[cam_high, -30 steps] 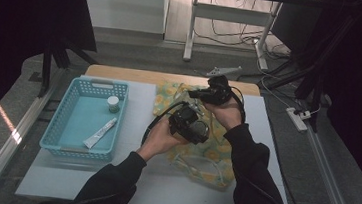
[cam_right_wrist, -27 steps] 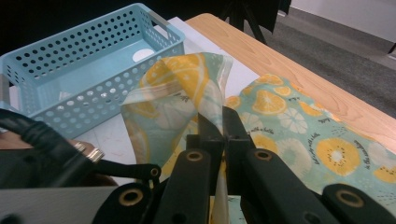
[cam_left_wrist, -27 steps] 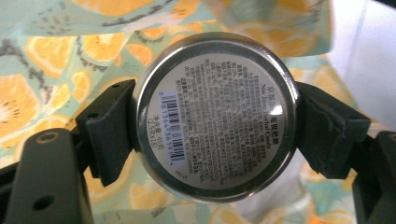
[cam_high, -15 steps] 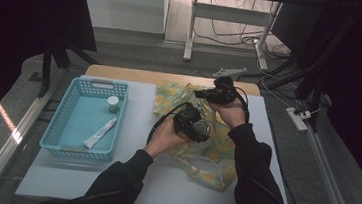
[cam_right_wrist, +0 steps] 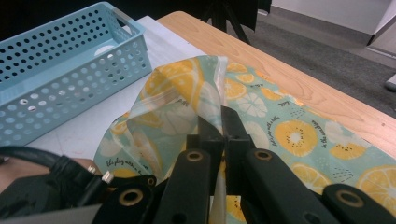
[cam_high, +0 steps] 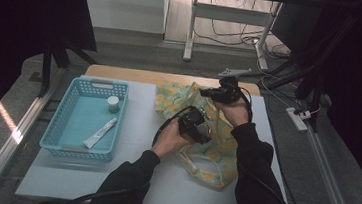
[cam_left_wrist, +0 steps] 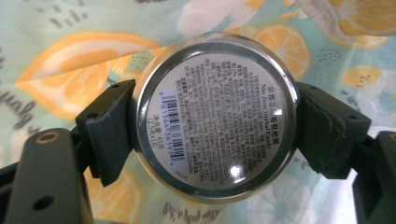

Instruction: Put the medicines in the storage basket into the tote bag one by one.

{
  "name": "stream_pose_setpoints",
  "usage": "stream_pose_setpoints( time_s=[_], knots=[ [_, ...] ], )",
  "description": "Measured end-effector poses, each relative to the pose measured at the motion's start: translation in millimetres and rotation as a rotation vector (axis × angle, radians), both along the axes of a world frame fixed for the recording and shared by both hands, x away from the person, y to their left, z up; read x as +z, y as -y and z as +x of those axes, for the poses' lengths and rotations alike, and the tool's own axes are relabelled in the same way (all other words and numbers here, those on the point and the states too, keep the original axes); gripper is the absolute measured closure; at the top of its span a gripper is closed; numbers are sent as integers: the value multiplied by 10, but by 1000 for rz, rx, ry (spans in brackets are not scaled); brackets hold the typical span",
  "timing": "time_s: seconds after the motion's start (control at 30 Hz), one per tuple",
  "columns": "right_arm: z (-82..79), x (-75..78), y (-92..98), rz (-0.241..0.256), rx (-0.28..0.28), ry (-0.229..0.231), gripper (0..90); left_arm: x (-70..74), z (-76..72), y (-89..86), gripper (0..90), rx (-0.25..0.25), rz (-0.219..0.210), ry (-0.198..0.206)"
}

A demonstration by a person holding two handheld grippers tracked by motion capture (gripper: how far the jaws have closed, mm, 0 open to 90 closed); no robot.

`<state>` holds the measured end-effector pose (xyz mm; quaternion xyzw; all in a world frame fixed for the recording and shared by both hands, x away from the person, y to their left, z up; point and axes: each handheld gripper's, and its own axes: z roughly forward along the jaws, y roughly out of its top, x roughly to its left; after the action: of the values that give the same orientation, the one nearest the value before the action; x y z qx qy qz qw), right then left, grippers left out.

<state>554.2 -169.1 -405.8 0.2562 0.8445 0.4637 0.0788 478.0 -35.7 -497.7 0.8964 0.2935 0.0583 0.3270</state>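
At centre frame of the left gripper view, the left gripper (cam_left_wrist: 215, 123) has its jaws clamped on the sides of a round silver tin (cam_left_wrist: 215, 120), labelled flat face toward the camera, over the lemon-print plastic pouch (cam_high: 215, 145). Right of centre in the high view, the right gripper (cam_right_wrist: 219, 122) pinches the pouch's upper edge, pouch running lengthwise away across the desk (cam_high: 137, 113).

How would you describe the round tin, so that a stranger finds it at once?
Look at the lemon-print bag on the table. Just above it, the left gripper clamps a round tin, the only shiny metal thing, with a barcode label.
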Motion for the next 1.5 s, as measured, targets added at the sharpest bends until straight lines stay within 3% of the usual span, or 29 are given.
stream_pose_setpoints(
  time_s=[0.13, 0.27, 0.37, 0.63, 0.8, 0.9, 1.03, 1.5],
  knots=[
    [27, -22, 22, 2, -15, 4, 894, -44, 17, 62, 205, -8, 30, 13],
    [54, -40, 51, 4, -27, 2, 894, -92, 32, 94, 205, 0, 25, 11],
    [73, -59, 70, 4, -34, 0, 894, -133, 42, 103, 203, 6, 45, 18],
    [101, -95, 91, 4, -43, -5, 894, -155, 17, 67, 130, 5, 31, 35],
    [105, -95, 98, 3, -43, -3, 894, -101, -35, 47, 97, -15, 19, 51],
    [105, -84, 121, 8, -45, -2, 893, -52, -79, 3, 82, -15, -22, 54],
    [97, -67, 148, 16, -45, -1, 894, 31, -139, -77, 67, -20, -35, 60],
    [57, -54, 112, 13, -31, -2, 894, 403, -443, -378, 12, -37, -106, 65]
  ],
)
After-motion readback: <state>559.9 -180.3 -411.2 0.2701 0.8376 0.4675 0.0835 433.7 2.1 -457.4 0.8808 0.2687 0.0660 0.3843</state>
